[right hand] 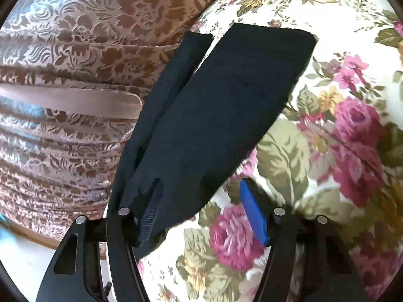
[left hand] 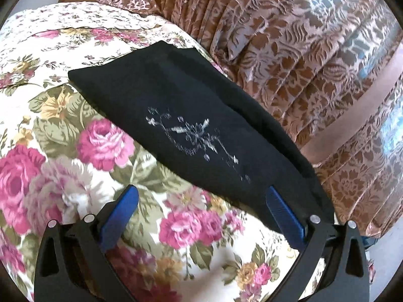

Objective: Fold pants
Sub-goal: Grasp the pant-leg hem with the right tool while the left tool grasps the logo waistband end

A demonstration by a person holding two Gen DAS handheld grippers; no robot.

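The black pants (left hand: 176, 105) lie folded lengthwise on a floral bedspread (left hand: 75, 151), with a white embroidered motif (left hand: 194, 136) on top. My left gripper (left hand: 201, 198) is open, its blue fingers (left hand: 121, 209) spread wide; the right finger rests at the pants' near edge. In the right wrist view the pants (right hand: 226, 105) stretch away from the camera, one leg slightly offset to the left. My right gripper (right hand: 201, 201) is open, its left finger (right hand: 151, 216) partly under or against the near cloth edge, its right finger (right hand: 253, 216) over the bedspread.
A brown-and-pink patterned curtain or bed skirt (left hand: 302, 63) hangs beside the bed, right of the pants in the left view and left in the right view (right hand: 63, 75). The flowered bedspread (right hand: 340, 125) spreads around the pants.
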